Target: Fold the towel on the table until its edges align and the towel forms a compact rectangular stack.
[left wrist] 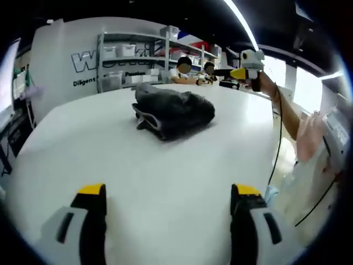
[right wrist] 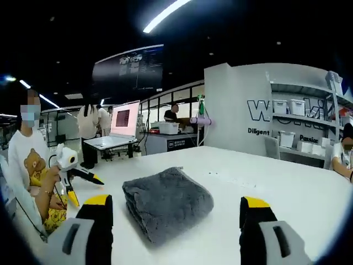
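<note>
towel [right wrist: 167, 202] grey, plush, folded into thick rectangular stack, mid tabletop [right wrist: 287, 187] | smooth white top | left gripper [left wrist: 168, 221] & right gripper [right wrist: 179, 226] jaws spread wide, empty, towel ahead, not touching

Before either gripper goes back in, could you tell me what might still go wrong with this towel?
1. The grey towel is folded but lumpy, with a loose trimmed edge sticking out, so the edges may not count as aligned.
2. Both grippers, left and right, stand open and clear; a one-sided pinch could drag the stack across the white table and unfold it.
</note>
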